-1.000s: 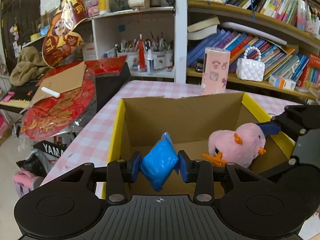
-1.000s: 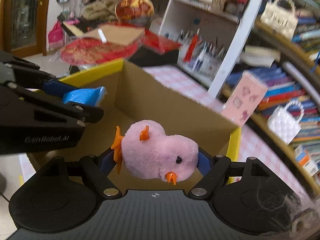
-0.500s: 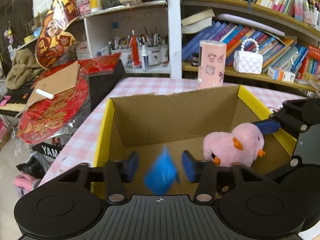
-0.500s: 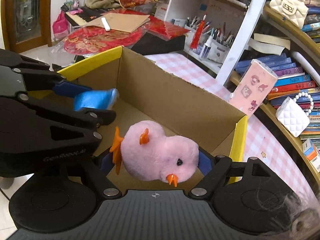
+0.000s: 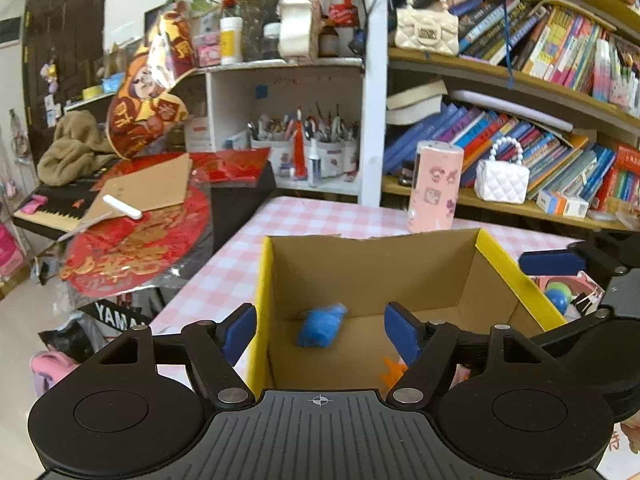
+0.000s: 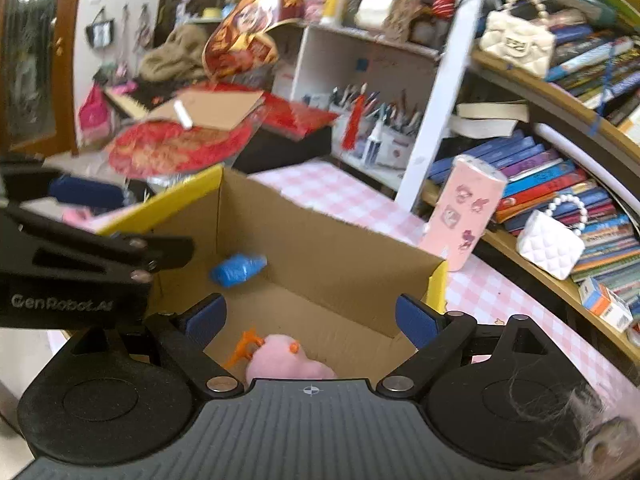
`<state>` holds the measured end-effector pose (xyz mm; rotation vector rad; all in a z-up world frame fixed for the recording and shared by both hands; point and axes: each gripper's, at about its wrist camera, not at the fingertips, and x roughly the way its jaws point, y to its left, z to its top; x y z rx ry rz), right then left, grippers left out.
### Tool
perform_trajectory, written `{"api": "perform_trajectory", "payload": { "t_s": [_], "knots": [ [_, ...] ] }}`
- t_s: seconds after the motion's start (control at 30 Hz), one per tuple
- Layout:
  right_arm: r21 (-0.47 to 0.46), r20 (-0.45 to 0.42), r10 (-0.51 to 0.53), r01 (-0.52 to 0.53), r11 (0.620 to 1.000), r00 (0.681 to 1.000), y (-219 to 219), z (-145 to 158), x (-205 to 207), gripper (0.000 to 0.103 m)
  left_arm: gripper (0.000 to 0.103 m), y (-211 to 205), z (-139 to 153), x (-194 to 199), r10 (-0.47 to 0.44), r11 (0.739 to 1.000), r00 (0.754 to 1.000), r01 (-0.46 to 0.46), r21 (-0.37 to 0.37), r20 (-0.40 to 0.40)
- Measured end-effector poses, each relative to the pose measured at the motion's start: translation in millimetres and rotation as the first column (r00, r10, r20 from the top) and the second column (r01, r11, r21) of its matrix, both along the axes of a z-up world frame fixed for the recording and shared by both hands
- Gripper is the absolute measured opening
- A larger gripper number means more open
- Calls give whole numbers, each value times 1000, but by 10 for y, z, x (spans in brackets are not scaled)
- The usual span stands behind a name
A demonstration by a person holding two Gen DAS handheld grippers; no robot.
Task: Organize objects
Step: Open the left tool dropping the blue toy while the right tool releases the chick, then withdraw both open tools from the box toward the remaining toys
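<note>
Left wrist view: the left gripper stands with its jaws spread wide and nothing between them, poised over the near edge of the cardboard box. Just beyond and below its fingers the blue pouch lies on the box floor toward the far wall. In the right wrist view the right gripper is likewise wide apart and empty, with the pink plush chick lying on the box floor right beneath it, close to the near wall, and the pouch farther off to its left. Both items sit inside the box, so the dropping-in step looks finished. Farther out, a pink patterned carton stands on the checked counter behind the box; the next move probably calls for lifting both grippers clear of the walls and reaching for another loose item.
</note>
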<state>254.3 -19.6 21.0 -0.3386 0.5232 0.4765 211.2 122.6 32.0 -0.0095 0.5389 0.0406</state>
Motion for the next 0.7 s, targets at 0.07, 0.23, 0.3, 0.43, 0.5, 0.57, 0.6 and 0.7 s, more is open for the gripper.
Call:
{"api": "perform_trajectory", "payload": {
  "t_s": [0.07, 0.23, 0.3, 0.43, 0.5, 0.57, 0.6, 0.7],
  "knots": [
    [13, 20, -16, 15, 1000, 1000, -13, 43, -101, 91, 74, 36, 38, -85, 8, 1000, 1000, -8, -7, 14],
    [33, 55, -54, 52, 998, 997, -32, 118, -378, 91, 76, 120, 143, -324, 16, 1000, 999, -15, -26, 48],
    [46, 71, -71, 68, 997, 995, -37, 146, -505, 91, 76, 146, 164, -419, 17, 1000, 998, -15, -23, 53],
    [70, 85, -130, 124, 990, 988, -35, 168, -758, 92, 79, 197, 145, -617, 19, 1000, 999, -18, -18, 46],
    [84, 72, -162, 156, 984, 984, -40, 146, -871, 93, 80, 220, 115, -721, 25, 1000, 999, -24, -20, 38],
    [97, 43, -191, 186, 978, 981, -50, 108, -965, 93, 81, 242, 85, -823, 27, 999, 999, -26, -26, 26],
    [103, 25, -202, 199, 975, 979, -56, 88, -1003, 93, 81, 254, 65, -872, 27, 999, 999, -26, -29, 19],
    [107, -12, -236, 236, 966, 972, -62, 17, -1161, 93, 81, 270, 1, -1009, 25, 999, 1000, -25, -26, 0]
  ]
}}
